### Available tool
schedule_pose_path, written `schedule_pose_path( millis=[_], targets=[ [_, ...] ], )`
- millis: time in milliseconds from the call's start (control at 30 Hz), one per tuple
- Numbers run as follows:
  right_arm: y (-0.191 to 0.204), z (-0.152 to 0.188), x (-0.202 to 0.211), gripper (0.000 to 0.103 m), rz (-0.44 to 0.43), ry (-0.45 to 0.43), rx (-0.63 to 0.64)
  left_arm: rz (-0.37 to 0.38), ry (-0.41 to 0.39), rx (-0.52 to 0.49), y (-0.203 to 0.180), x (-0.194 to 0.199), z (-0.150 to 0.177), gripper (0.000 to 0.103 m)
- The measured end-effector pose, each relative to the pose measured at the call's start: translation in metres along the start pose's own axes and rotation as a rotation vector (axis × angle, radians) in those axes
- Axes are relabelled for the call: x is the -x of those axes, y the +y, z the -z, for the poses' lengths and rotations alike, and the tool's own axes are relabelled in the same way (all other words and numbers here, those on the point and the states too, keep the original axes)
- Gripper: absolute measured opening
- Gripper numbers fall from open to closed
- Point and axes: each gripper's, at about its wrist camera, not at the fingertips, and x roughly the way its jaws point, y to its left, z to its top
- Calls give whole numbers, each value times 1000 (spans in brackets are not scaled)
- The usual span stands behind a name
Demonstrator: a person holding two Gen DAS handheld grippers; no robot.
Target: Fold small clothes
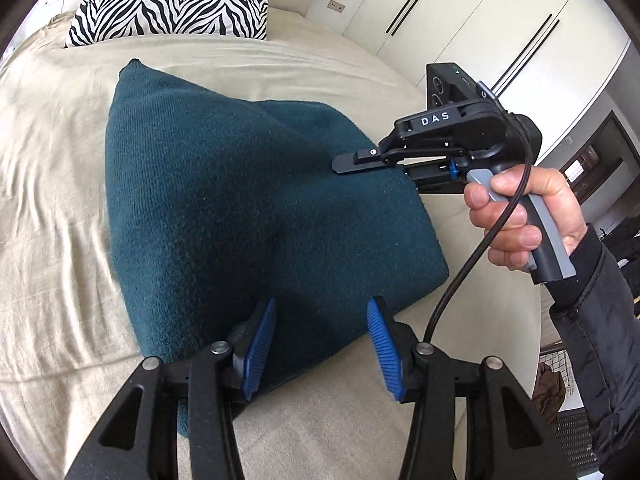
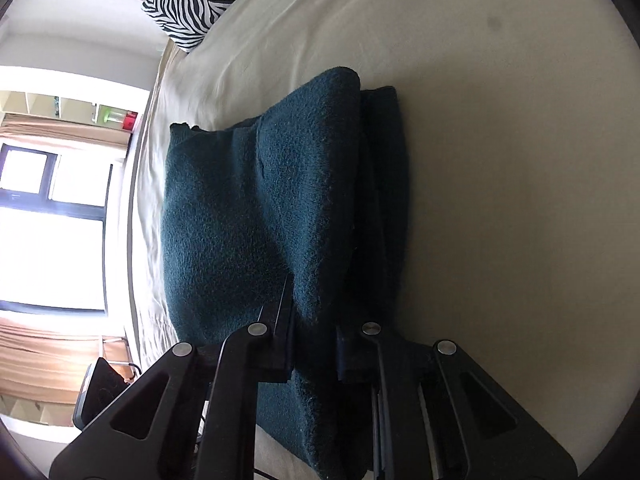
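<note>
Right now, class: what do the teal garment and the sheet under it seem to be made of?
Teal garment: likely knitted wool or fleece; matte, fuzzy nap with fine ribbing. Sheet: probably woven cotton, beige and matte, with soft creases. Neither fibre can be confirmed by sight.

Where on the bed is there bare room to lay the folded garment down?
The bedsheet is bare left of the teal sweater, up to the zebra pillow. A smaller bare strip lies at the near edge. The sweater's right side is crowded: the right gripper is shut on it there.
</note>
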Motion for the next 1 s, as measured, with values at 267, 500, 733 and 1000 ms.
schedule_pose_path(
  millis=[267, 500, 733, 1000],
  targets=[
    [6, -12, 25, 13, 60, 22, 59, -12, -66, 9, 5, 16, -26, 51],
    [-23, -3, 21, 23, -64, -65, -7, -33, -65, 14, 14, 15, -31, 51],
    [-30, 45, 93, 44, -155, -219, -51, -82, -136, -22, 18, 22, -82, 51],
    [-33, 86, 39, 12, -138, -124, -51, -204, -38, -2, 52, -44, -101, 50]
  ],
)
